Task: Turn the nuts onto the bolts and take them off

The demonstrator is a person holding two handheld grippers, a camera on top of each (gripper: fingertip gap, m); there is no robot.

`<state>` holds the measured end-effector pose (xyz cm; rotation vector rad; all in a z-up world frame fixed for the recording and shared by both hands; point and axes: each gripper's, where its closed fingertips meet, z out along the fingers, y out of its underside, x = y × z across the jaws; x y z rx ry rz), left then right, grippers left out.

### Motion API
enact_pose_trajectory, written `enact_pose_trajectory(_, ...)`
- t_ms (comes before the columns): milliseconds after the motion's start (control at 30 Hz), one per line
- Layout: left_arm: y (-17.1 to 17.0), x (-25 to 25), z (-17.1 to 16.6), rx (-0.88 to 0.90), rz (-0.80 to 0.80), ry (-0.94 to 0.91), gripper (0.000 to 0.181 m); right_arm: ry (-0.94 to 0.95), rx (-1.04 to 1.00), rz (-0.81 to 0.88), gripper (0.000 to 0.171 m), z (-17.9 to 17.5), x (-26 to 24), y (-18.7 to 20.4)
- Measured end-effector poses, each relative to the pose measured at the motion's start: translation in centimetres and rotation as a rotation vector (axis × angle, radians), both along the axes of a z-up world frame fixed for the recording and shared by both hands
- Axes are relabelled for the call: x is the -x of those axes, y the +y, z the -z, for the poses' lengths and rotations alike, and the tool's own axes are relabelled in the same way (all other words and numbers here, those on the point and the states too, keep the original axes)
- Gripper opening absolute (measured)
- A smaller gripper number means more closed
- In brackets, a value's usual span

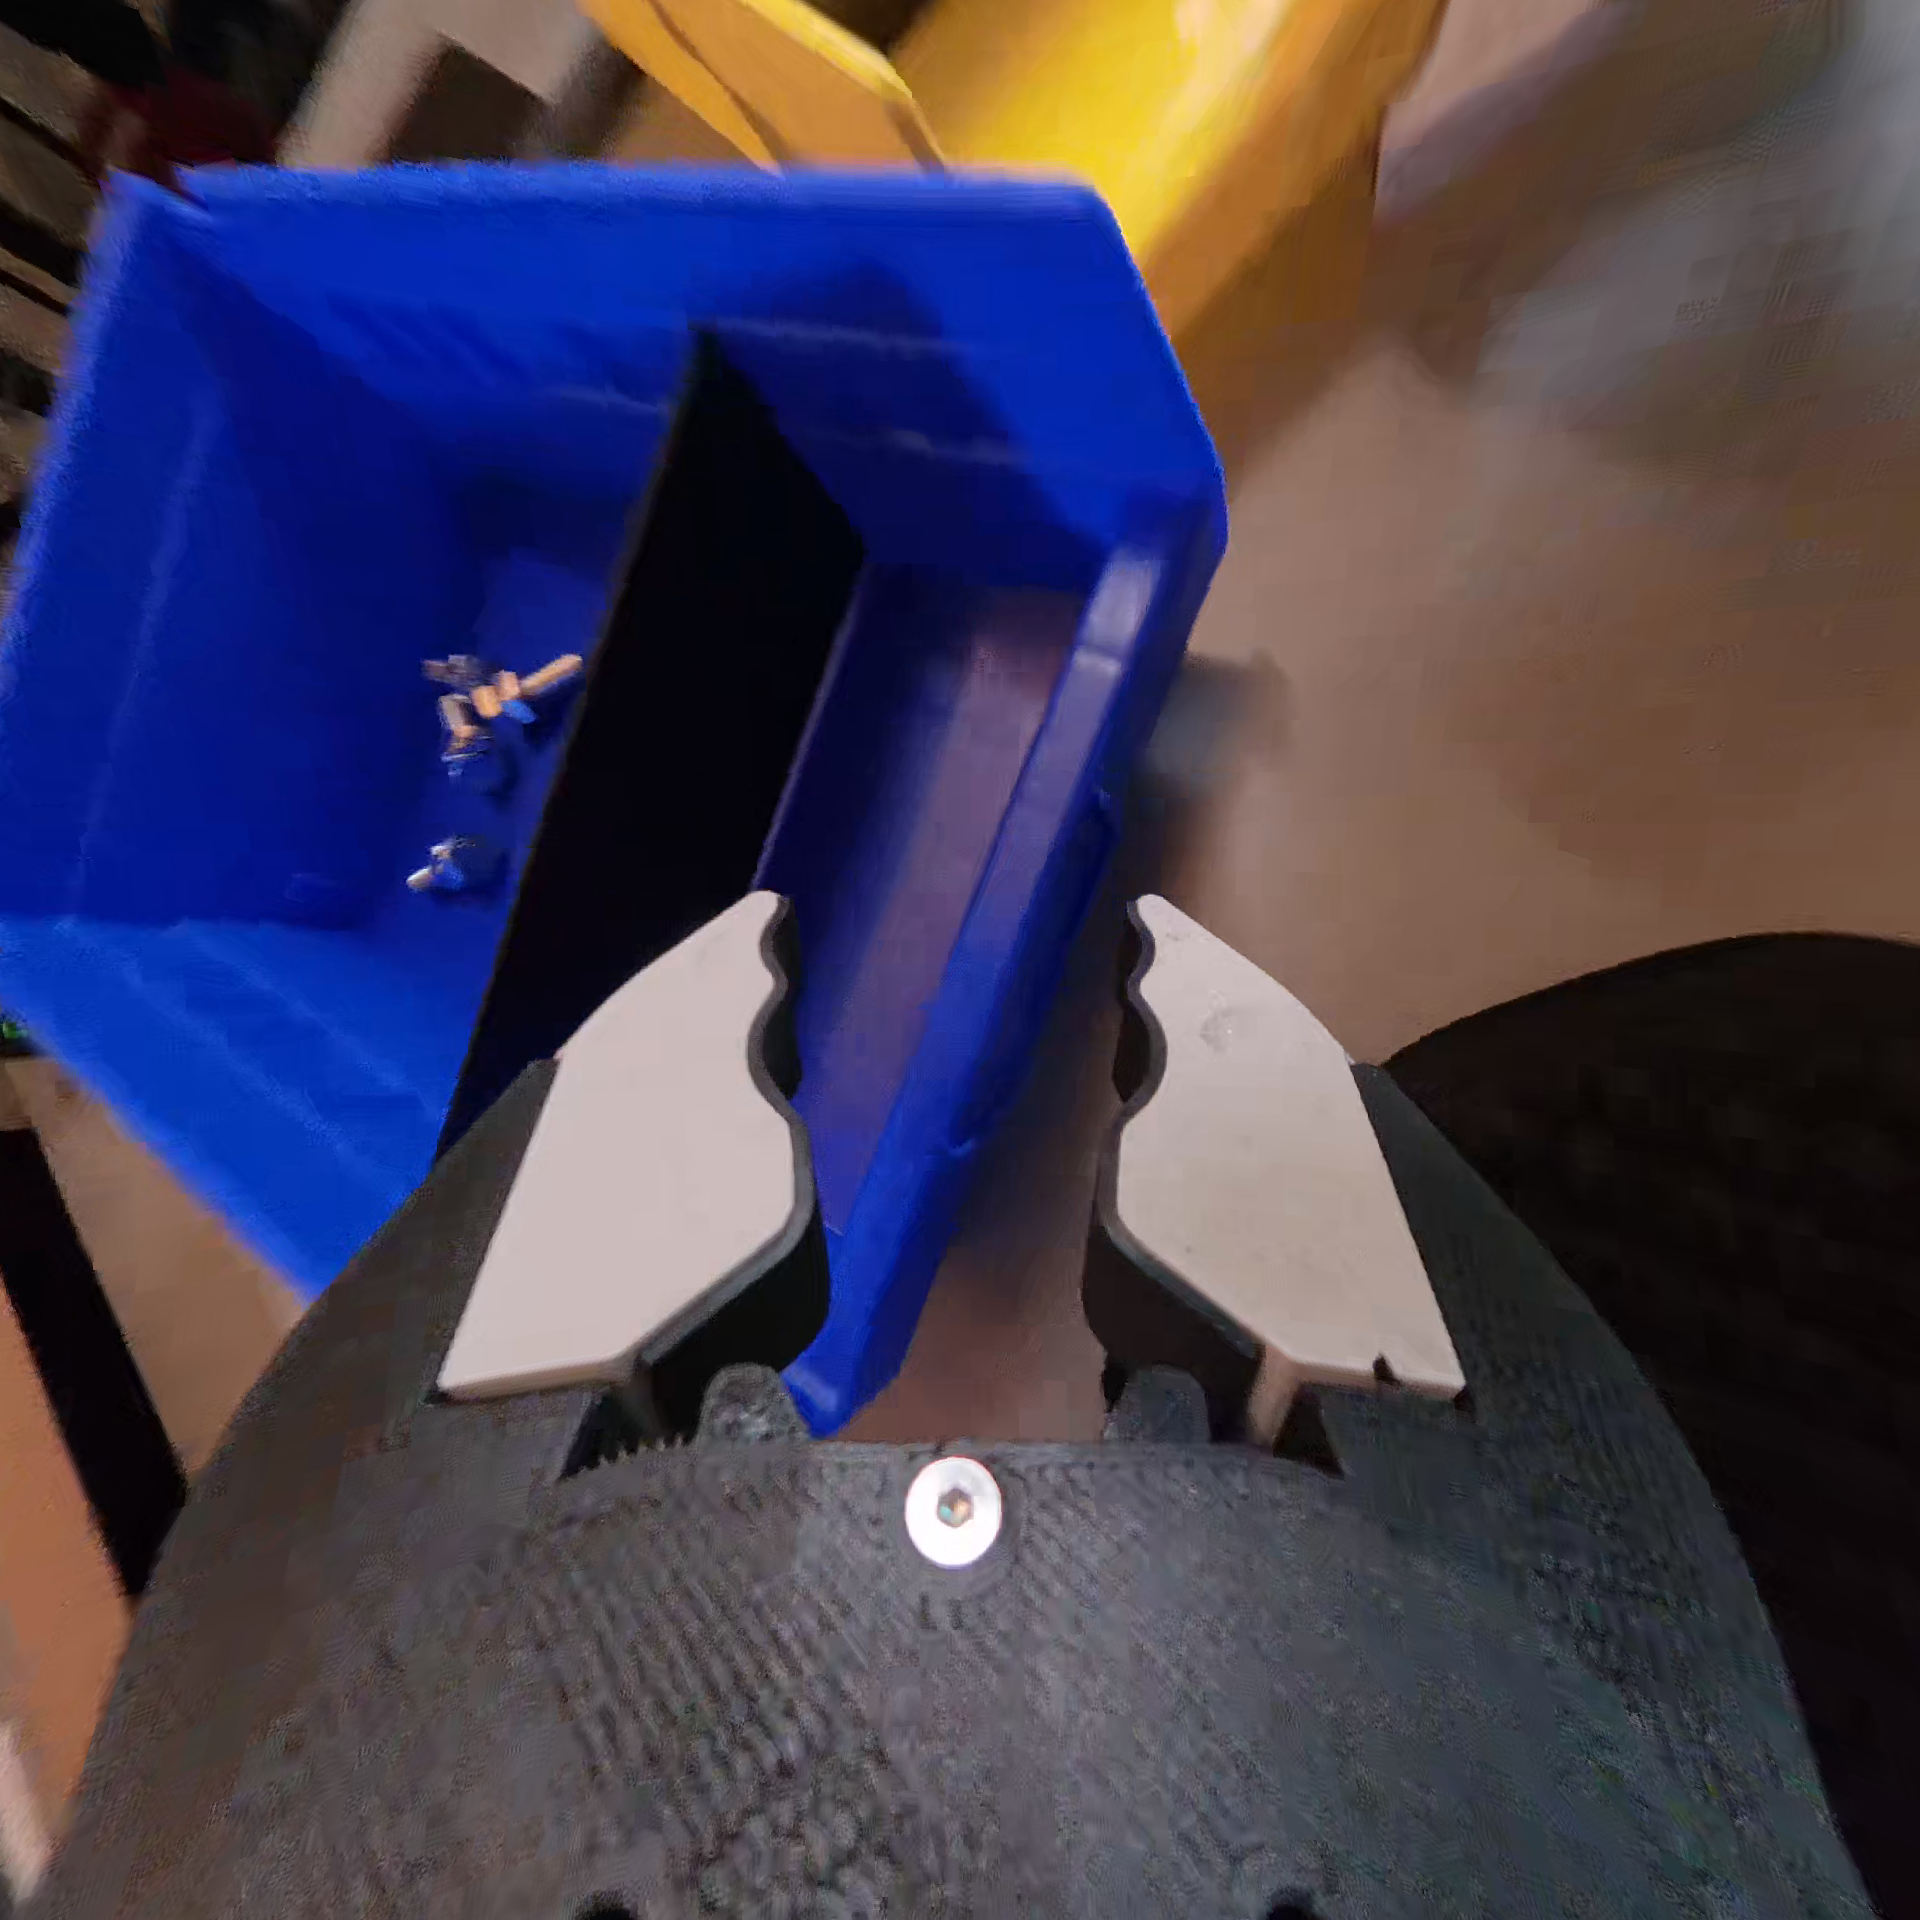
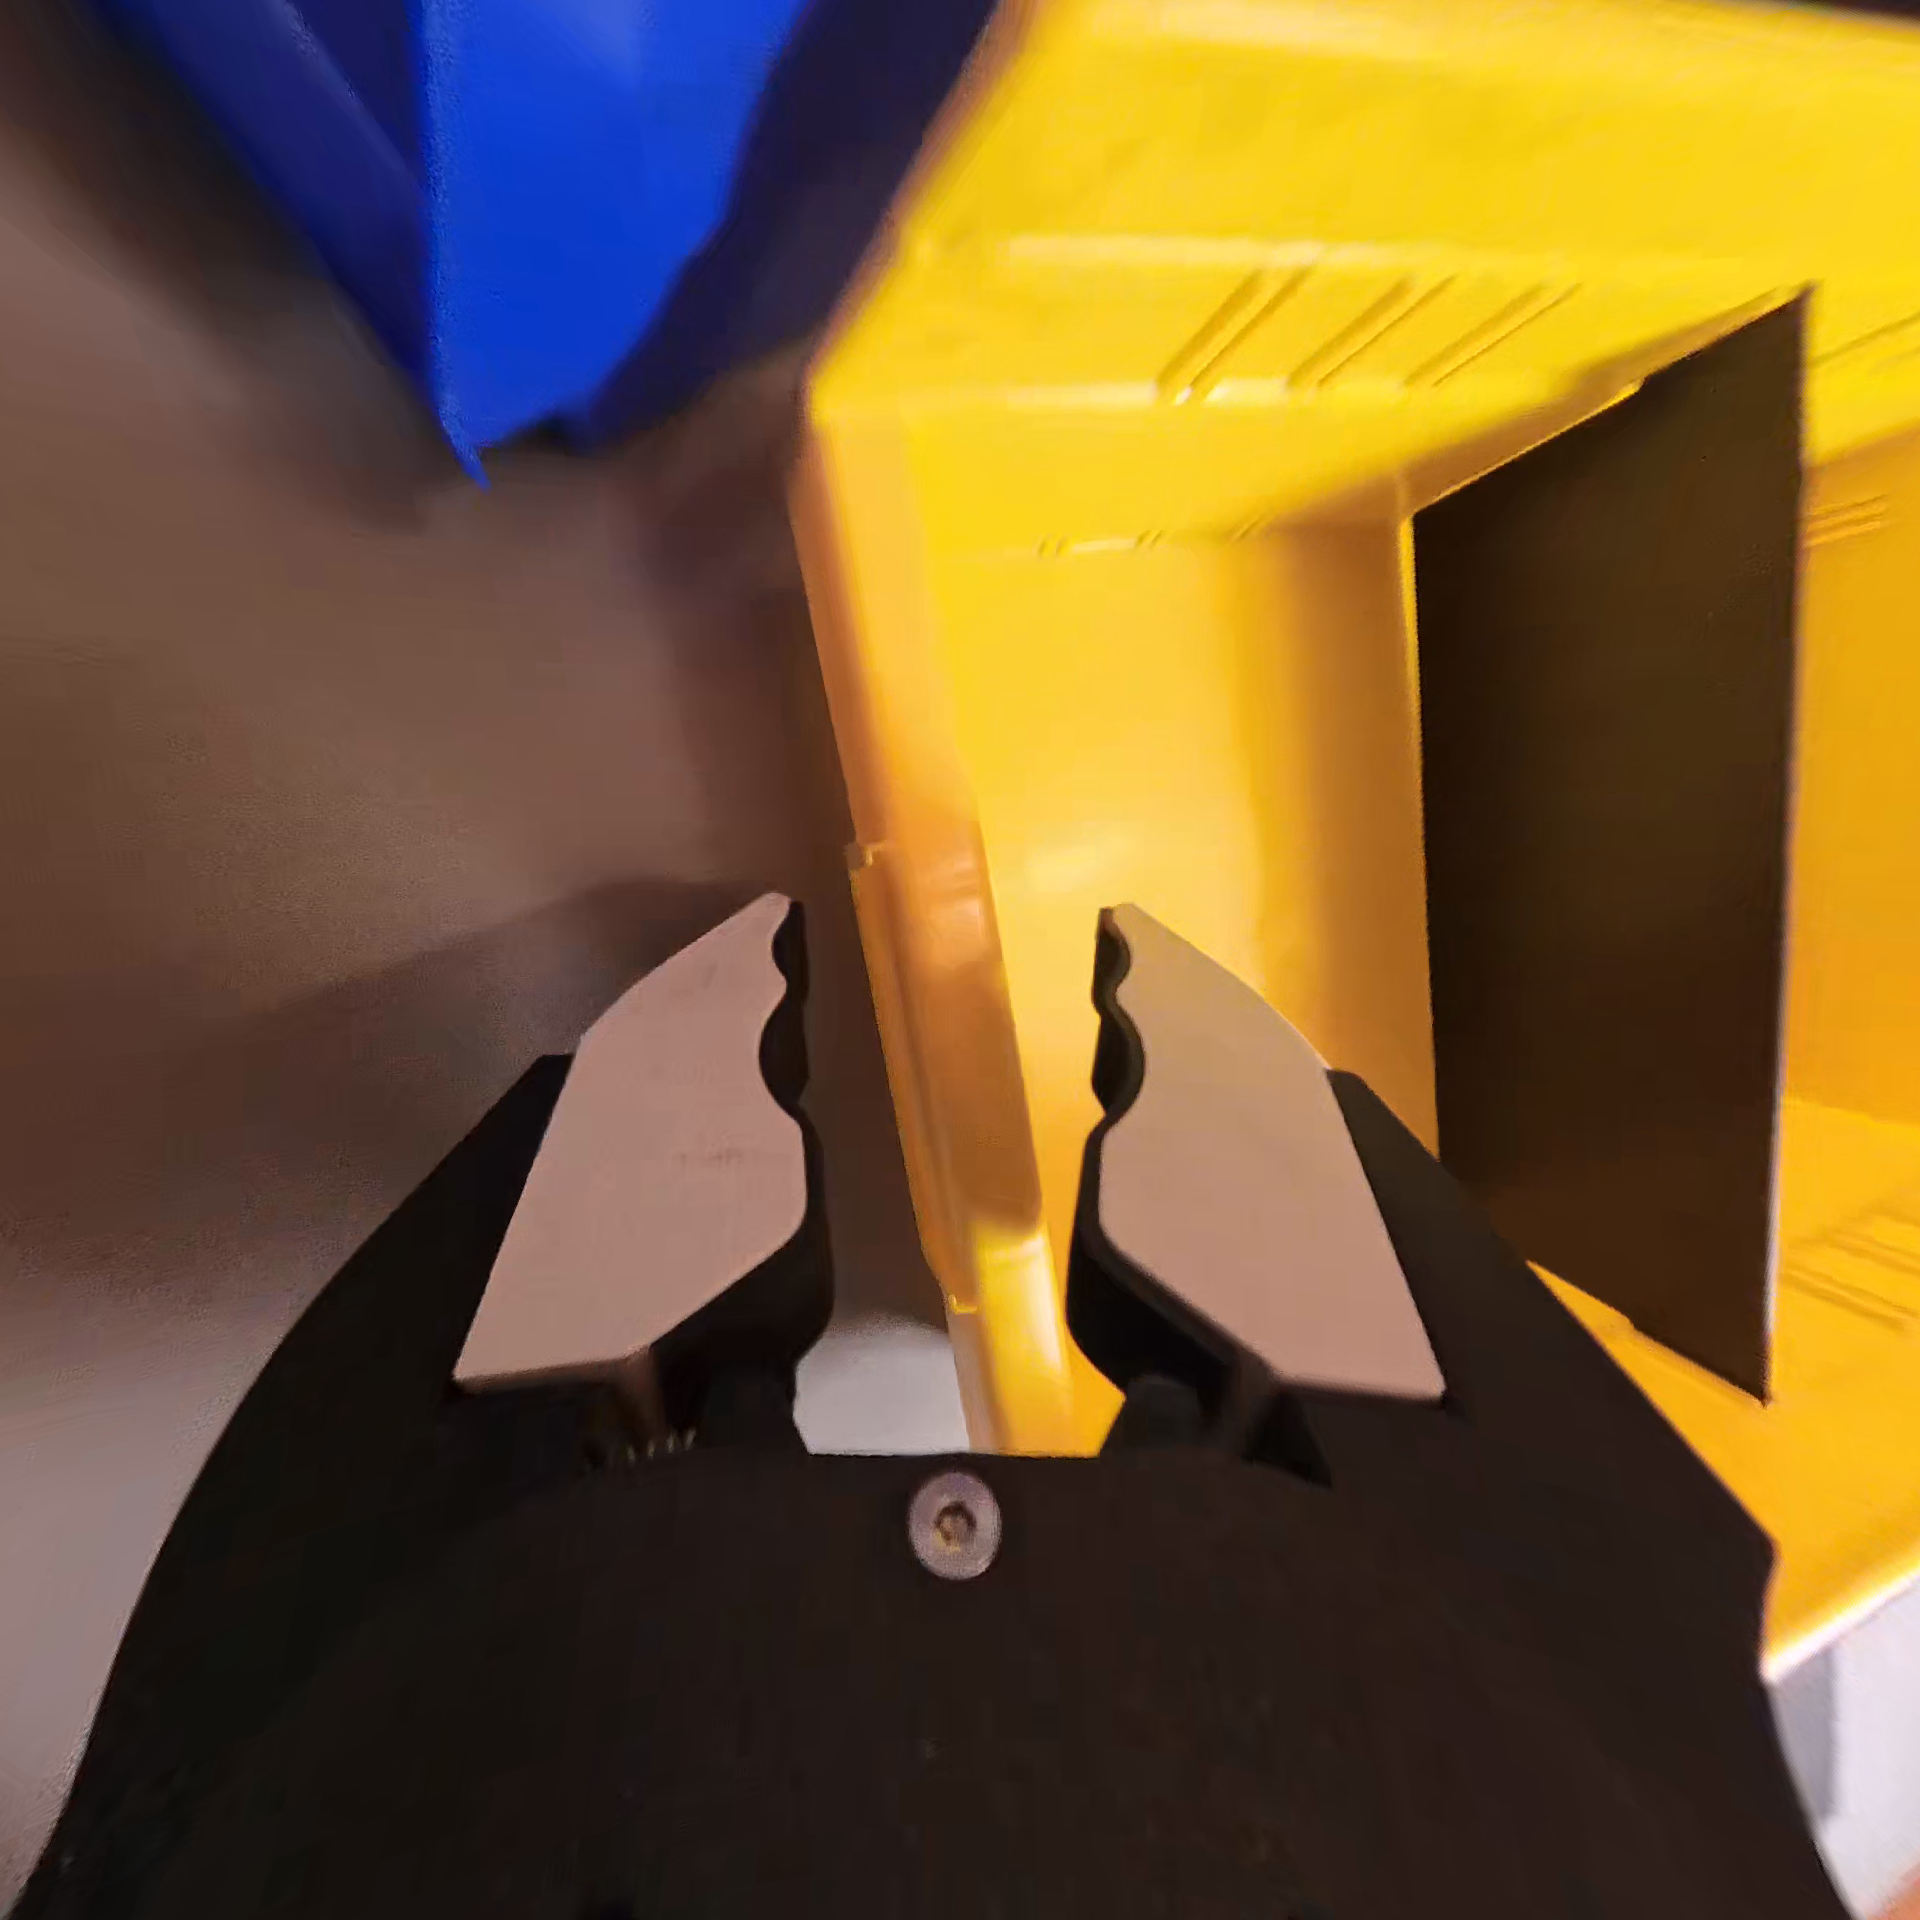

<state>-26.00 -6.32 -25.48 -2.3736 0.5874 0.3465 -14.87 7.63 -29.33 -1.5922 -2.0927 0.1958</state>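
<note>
Bolts [image 1: 488, 717], small and blurred, lie loose on the blue bin's [image 1: 260, 499] floor, left of its black divider [image 1: 686, 665] and forward-left of my left claw [image 1: 956, 1039], which gapes empty astride the bin's near rim. My right claw [image 2: 945, 1039], likewise parted and empty, straddles the yellow bin's [image 2: 1195, 727] wall farther off, both bins on a brown counter [image 1: 1507, 779].

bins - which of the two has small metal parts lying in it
The blue bin: bolts lie left of its black divider. The yellow bin shows none.

blurred: small metal parts [image 1: 488, 717] | cut off: yellow bin [image 2: 1195, 623]
</note>
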Motion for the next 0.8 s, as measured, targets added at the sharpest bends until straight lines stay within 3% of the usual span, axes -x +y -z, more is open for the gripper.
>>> enact_pose_trajectory(100, 1.1, 0.5, 3.6, 0.169, 0.029, 0.119, 0.054, -0.075, -0.047, -0.008, 0.031, 1.7, -0.7, 0.5)
enact_pose_trajectory(200, 1.6, -0.2, 5.2, 0.234, 0.083, 0.111, 0.035, -0.047, -0.008, -0.027, 0.030, 1.5, -1.5, 0.4)
enact_pose_trajectory(467, 2.5, -0.8, 5.2, 0.199, 0.128, 0.152, 0.030, -0.019, -0.048, 0.047, 0.029, 1.4, -9.9, 2.3)
enact_pose_trajectory(800, 3.6, -1.1, 5.3, 0.176, 0.151, 0.123, 0.029, -0.079, -0.076, 0.196, 0.028, 1.5, -22.0, 9.0)
